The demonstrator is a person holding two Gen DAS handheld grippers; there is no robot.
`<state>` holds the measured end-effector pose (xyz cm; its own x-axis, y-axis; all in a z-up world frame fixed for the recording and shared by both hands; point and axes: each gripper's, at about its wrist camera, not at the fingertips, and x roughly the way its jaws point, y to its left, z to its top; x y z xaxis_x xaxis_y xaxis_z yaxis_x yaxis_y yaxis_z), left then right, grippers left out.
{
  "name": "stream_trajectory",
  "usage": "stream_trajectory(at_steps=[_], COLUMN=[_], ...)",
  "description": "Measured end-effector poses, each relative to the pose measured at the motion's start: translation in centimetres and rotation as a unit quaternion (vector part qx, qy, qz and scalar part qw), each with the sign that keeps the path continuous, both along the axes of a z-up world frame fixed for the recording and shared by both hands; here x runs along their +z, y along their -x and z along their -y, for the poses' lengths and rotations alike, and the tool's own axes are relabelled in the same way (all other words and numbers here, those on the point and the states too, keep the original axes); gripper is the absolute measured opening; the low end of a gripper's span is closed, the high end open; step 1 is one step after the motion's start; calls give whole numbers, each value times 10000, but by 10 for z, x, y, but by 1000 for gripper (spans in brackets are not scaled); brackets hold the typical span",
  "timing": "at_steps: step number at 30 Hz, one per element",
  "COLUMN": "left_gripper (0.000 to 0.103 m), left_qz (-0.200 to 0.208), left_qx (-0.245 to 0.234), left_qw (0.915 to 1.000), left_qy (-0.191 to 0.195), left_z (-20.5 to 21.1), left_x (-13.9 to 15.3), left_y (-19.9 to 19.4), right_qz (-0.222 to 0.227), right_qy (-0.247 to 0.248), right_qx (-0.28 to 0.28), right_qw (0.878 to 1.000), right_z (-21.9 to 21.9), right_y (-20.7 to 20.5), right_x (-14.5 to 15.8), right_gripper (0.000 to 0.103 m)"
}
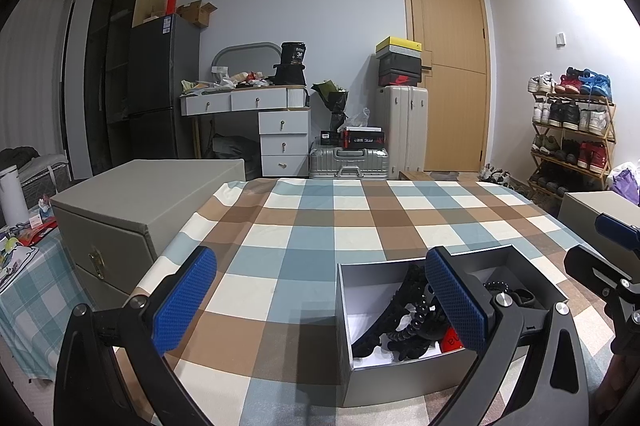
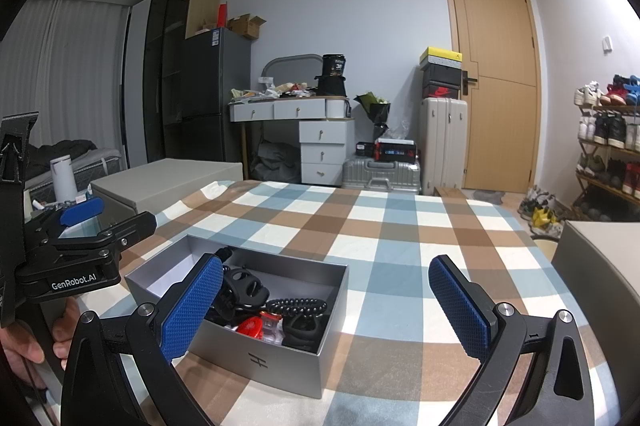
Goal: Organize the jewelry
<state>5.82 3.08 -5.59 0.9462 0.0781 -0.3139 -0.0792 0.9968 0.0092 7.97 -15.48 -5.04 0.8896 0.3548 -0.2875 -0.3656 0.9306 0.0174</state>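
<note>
An open grey box (image 1: 404, 374) (image 2: 256, 358) sits on the checked tablecloth. It holds black hair clips (image 2: 244, 286), a black spiral coil (image 2: 296, 306) (image 1: 416, 322) and a red item (image 2: 250, 326). My left gripper (image 1: 320, 302) is open and empty; its right finger (image 1: 456, 302) hangs over the box. My right gripper (image 2: 326, 310) is open and empty; its left finger (image 2: 192, 310) is over the box's left side. The left gripper also shows in the right wrist view (image 2: 86, 222), to the left of the box.
A large grey case with a brass latch (image 1: 132, 218) stands at the table's left. Another grey box (image 2: 596, 266) stands at the right edge. Behind are a dresser (image 1: 276, 130), suitcases (image 1: 404, 130), a door and a shoe rack (image 1: 568, 130).
</note>
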Motion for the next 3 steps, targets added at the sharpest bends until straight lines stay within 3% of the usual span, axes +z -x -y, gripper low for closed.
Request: stream_trajectory(at_steps=[3], left_gripper=[102], left_qz=[-3], left_qx=[6], left_qw=[10000], left_qy=[1], left_z=[0], left_x=[0], left_y=[0], right_qz=[0], right_qy=[0], right_qx=[-1], right_qw=[10000], right_z=[0], right_y=[0], right_x=[0], right_gripper=[103])
